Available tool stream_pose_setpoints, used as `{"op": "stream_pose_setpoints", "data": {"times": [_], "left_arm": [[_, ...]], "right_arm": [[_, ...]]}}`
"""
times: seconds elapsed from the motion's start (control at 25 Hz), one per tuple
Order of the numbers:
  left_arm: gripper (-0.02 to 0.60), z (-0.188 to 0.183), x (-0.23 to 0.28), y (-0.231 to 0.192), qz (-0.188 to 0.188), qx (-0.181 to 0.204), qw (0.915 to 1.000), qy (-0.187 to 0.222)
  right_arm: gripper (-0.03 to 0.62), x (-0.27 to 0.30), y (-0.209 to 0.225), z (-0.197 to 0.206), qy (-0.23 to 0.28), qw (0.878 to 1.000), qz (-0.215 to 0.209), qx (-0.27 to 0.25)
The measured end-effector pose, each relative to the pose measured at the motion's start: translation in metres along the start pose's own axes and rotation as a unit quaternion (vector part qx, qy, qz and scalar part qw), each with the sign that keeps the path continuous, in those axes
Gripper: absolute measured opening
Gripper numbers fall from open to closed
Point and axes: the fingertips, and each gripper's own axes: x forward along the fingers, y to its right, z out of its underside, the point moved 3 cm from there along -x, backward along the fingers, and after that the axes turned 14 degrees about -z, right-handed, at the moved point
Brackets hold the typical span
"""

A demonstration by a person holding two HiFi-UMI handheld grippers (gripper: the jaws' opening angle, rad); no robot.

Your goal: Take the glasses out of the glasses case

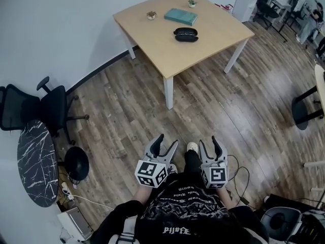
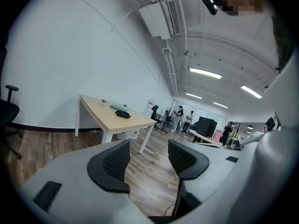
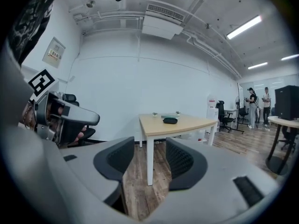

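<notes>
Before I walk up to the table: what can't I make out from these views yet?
Glasses: in no view; the black glasses case looks closed, its shell hiding the inside.
Case's hinge and opening side: too small and distant in the head view and both gripper views.
The small object left of the teal pad, and the second small object behind it: too small to name in any view.
</notes>
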Motion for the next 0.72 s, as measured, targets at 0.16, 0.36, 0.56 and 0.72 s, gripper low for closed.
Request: {"op": "stream_pose_setpoints", "data": {"times": [0.16, 0.36, 0.56, 0.72], "left_arm": [[0.263, -0.001, 0.019, -0.005, -0.023, 0.017, 0.9996, 0.002], [0.262, -0.008, 0.056, -0.013, -0.051, -0.004, 0.9987, -0.004], [0.264, -0.026, 0.107, -0.022, -0.072, -0.010, 0.9973, -0.009], [0.263, -0.046, 0.156, -0.018, -0.091, 0.000, 0.9959, -0.004]], "right_arm": [[0.224, 0.020, 0.010, 0.000, 0.003, 1.000, -0.016, 0.000], [0.224, 0.060, 0.043, -0.003, -0.004, 0.999, -0.043, 0.002], [0.223, 0.114, 0.085, -0.019, -0.006, 0.998, -0.069, -0.002], [0.223, 0.153, 0.124, -0.037, -0.004, 0.996, -0.090, -0.007]]}}
